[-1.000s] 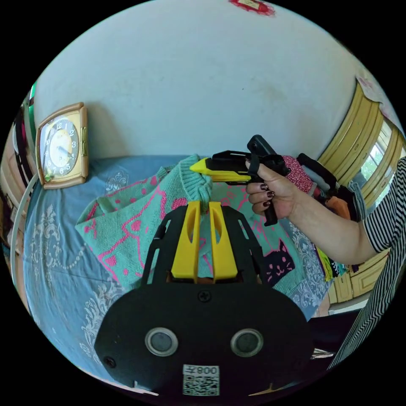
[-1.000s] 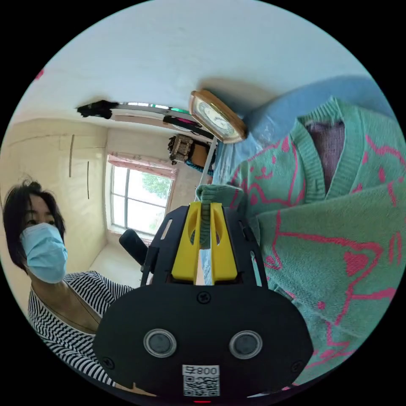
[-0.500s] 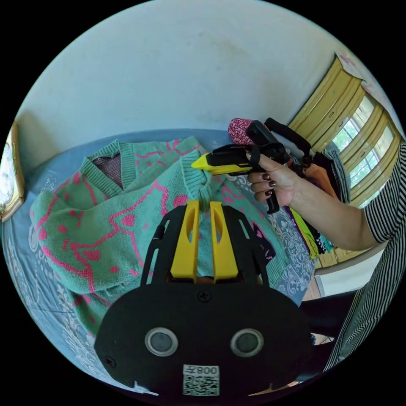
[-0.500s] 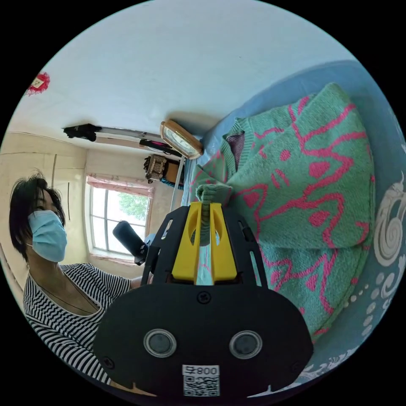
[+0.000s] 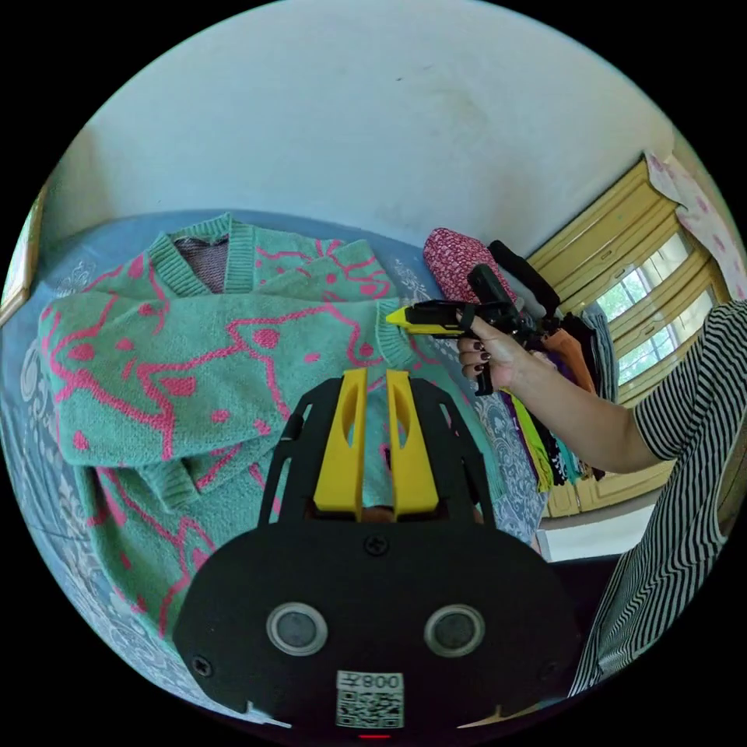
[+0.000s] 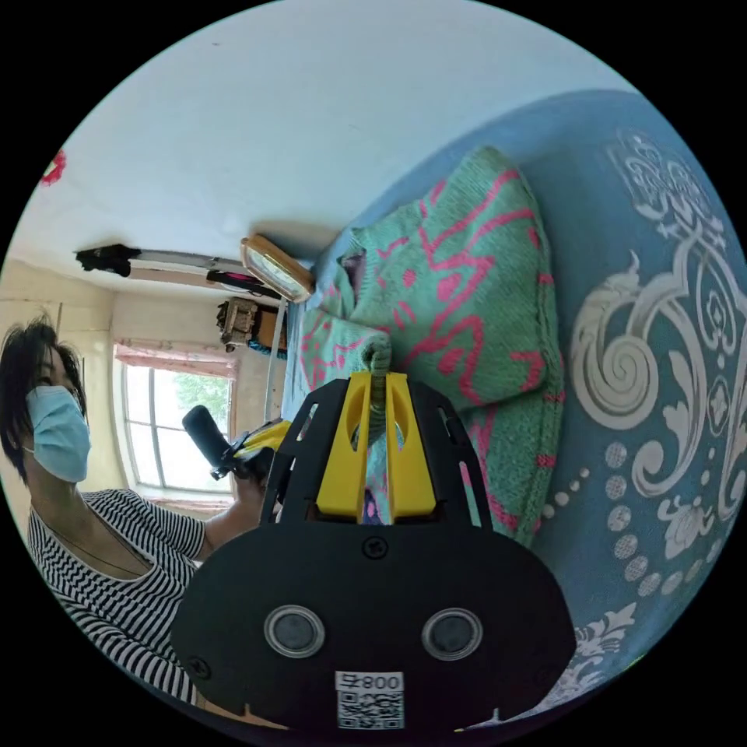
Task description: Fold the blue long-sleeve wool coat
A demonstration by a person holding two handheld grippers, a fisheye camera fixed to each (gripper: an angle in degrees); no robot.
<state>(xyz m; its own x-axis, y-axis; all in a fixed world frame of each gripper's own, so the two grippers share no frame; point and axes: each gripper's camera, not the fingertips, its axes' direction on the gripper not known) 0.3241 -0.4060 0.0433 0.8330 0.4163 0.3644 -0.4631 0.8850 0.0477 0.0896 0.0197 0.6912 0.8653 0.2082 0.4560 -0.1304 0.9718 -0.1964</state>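
The coat (image 5: 194, 373) is a teal knit with pink line drawings, lying front up on the bed. One sleeve lies straight across its chest. My right gripper (image 6: 377, 381) is shut on that sleeve's ribbed cuff (image 6: 379, 354). In the left gripper view the right gripper (image 5: 401, 317) holds the cuff (image 5: 389, 338) at the coat's far side edge. My left gripper (image 5: 375, 379) hovers a little short of the cuff, jaws slightly apart with nothing between them. The right gripper view catches the left gripper (image 6: 261, 447) in a hand.
A blue bedspread (image 6: 661, 350) with white ornaments covers the bed against a pale wall. A wooden clock (image 6: 272, 268) stands at the bed's far end. A pile of clothes (image 5: 545, 366) lies beyond the coat. A person in a striped top (image 6: 117, 560) stands beside the bed.
The left gripper has let go of the cuff and drawn back. The right gripper has carried the cuff across the coat, so the sleeve now lies flat over the chest.
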